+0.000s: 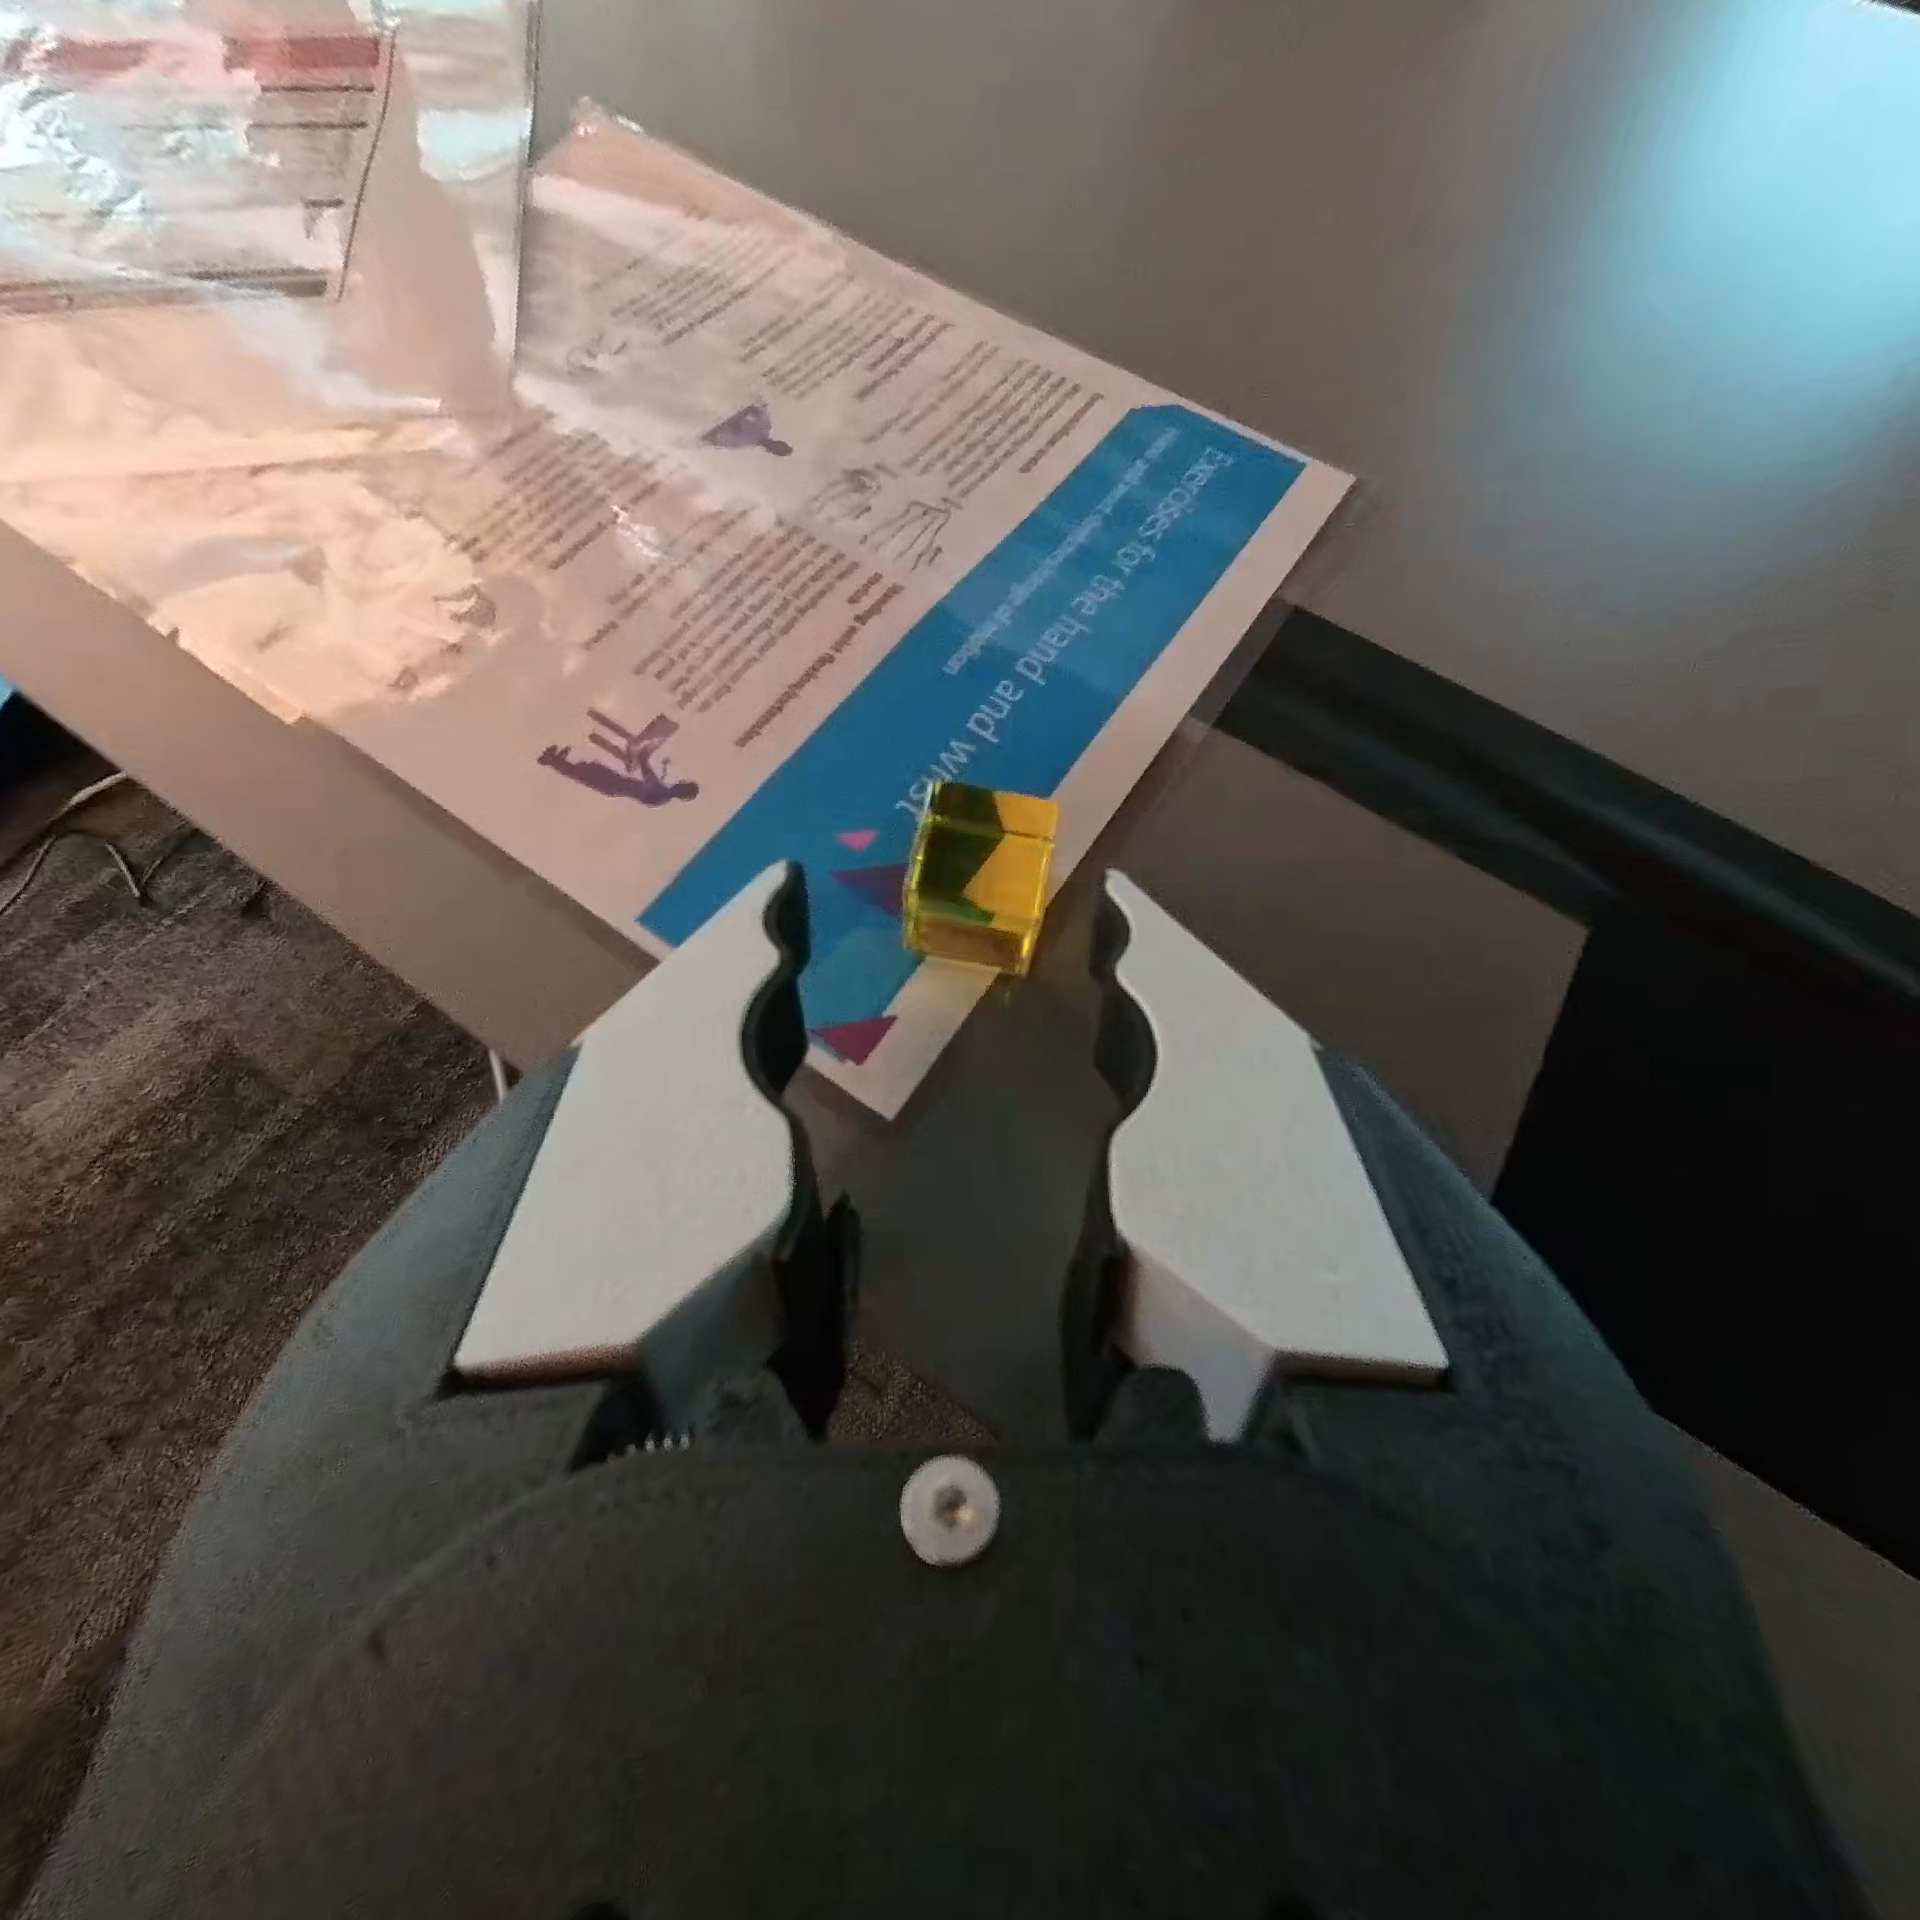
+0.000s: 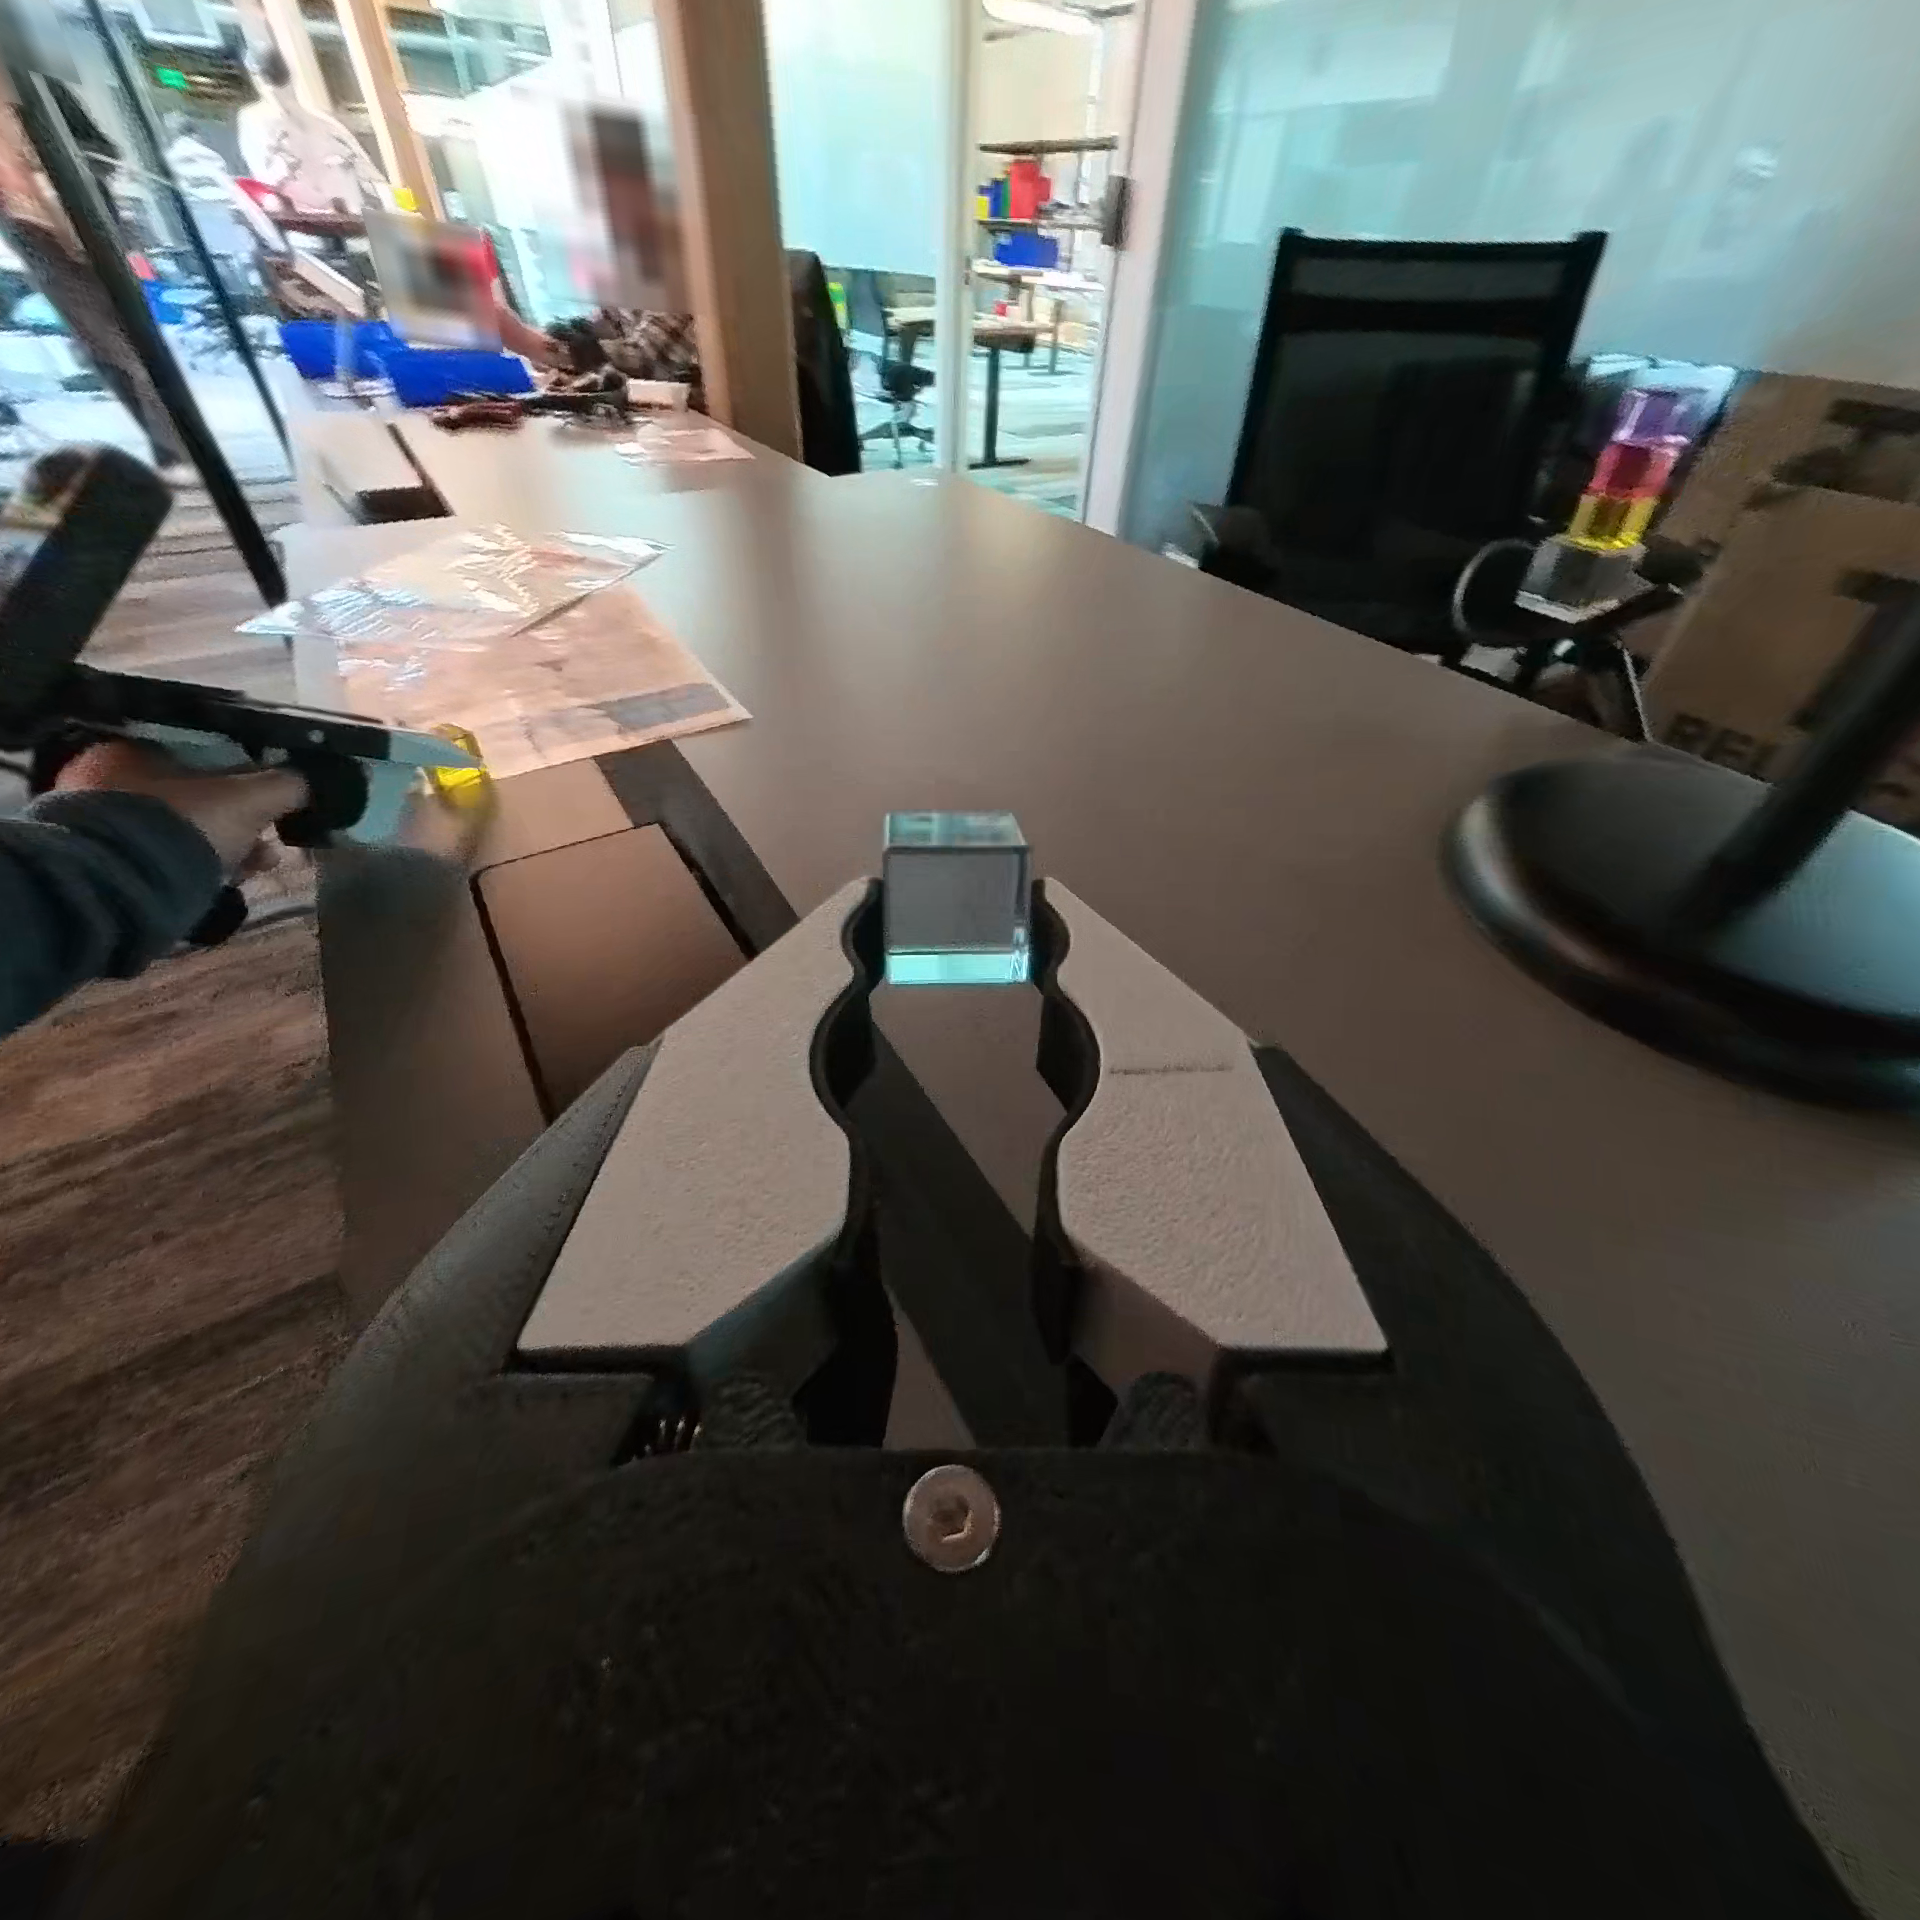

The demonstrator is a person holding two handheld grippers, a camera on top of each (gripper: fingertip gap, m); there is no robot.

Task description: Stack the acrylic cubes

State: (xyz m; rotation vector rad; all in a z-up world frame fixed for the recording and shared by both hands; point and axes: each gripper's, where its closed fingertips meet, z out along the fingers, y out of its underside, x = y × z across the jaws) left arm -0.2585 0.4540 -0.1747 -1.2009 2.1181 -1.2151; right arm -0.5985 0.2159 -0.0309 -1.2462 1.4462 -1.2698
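Note:
A clear yellow cube (image 1: 979, 881) sits on the corner of a laminated printed sheet (image 1: 831, 540) at the table's edge. My left gripper (image 1: 951, 894) is open, its white fingertips (image 1: 774, 904) either side of the cube and just short of it, not touching. The right wrist view shows that gripper (image 2: 416, 764) at the far left, beside the yellow cube (image 2: 457, 769). My right gripper (image 2: 956, 914) is shut on a clear pale-blue cube (image 2: 956, 899), both pads pressed on its sides, above the brown table (image 2: 1195, 748).
A clear plastic bag (image 1: 208, 156) lies on the sheet's far end. A black lamp base (image 2: 1704, 925) stands at the right. A black office chair (image 2: 1403, 416), a cardboard box (image 2: 1787, 582) and a stack of coloured cubes (image 2: 1621, 478) are behind the table. Carpet floor (image 1: 156, 1039) lies left.

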